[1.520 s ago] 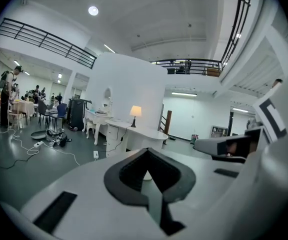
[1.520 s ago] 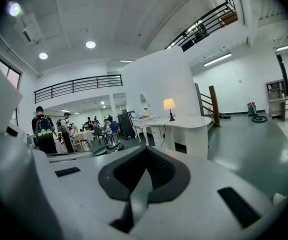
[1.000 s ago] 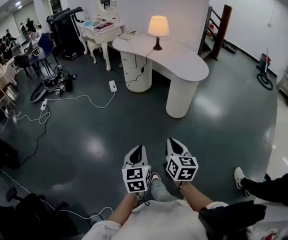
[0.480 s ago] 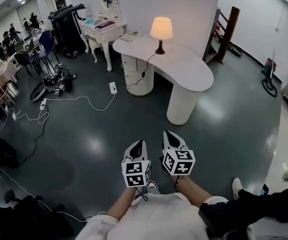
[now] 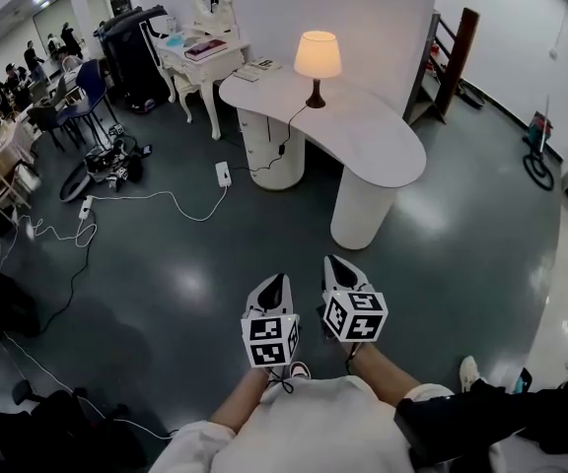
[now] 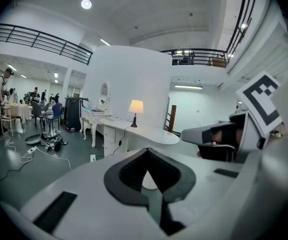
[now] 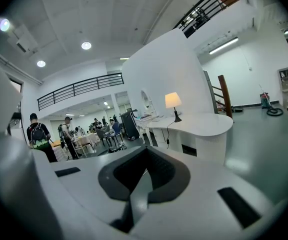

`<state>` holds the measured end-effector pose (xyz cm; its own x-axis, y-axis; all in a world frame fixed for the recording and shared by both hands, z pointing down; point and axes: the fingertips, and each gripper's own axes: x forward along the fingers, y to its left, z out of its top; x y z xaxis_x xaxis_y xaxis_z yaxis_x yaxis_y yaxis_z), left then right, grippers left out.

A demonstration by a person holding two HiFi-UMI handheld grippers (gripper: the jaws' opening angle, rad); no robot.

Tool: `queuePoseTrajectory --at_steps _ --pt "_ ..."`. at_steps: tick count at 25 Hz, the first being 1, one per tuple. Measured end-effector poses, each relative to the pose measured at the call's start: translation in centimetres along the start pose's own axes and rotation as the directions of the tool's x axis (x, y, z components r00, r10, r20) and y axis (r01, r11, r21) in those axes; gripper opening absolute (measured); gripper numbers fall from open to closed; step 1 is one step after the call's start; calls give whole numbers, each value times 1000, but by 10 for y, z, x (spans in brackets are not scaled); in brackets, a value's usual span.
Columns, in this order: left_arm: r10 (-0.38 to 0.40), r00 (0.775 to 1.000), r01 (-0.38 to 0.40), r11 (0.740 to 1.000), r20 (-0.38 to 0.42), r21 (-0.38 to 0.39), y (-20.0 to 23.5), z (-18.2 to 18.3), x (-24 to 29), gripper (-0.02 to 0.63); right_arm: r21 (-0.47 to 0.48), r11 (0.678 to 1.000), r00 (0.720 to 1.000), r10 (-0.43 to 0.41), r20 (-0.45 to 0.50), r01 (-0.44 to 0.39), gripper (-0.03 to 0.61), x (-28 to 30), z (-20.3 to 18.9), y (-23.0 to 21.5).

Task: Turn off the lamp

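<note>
Both grippers are held side by side, low over the dark floor (image 5: 185, 254), with the person's forearms behind them. The left gripper (image 5: 275, 282) has its jaws pressed together with nothing between them. The right gripper (image 5: 334, 262), just beside it, is closed and empty in the same way.

The lamp (image 5: 317, 62) stands well ahead of both grippers, far out of reach. It is lit, with a glowing cream shade on a dark stem, and sits upright on the far part of the curved white desk (image 5: 373, 146), close to the white wall behind. A dark cord (image 5: 286, 131) runs from the lamp's base over the desk's edge and down the desk's drawer column on the grippers' left side. Lower on that side a white power strip (image 5: 222, 171) lies on the floor with a pale cable trailing away from it.

Further ahead and to the left of the grippers stands a white dressing table (image 5: 200, 57) with an oval mirror. Ahead and to the right, past the desk, a wooden rack (image 5: 452, 52) leans at the wall.
</note>
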<state>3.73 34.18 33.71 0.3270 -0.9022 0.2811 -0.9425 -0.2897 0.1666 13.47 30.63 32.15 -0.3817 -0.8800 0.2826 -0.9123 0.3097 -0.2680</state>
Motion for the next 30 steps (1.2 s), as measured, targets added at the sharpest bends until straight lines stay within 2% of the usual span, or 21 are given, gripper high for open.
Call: queuePoseTrajectory --at_steps 21,30 --pt "-17 999 16 1000 -31 -5 17 11 67 -2 9 1000 999 -22 -45 23 -2 55 4 -31" --pt "-36 999 35 999 -41 -23 48 20 115 -2 6 998 997 -60 -57 61 -2 105 10 -43"
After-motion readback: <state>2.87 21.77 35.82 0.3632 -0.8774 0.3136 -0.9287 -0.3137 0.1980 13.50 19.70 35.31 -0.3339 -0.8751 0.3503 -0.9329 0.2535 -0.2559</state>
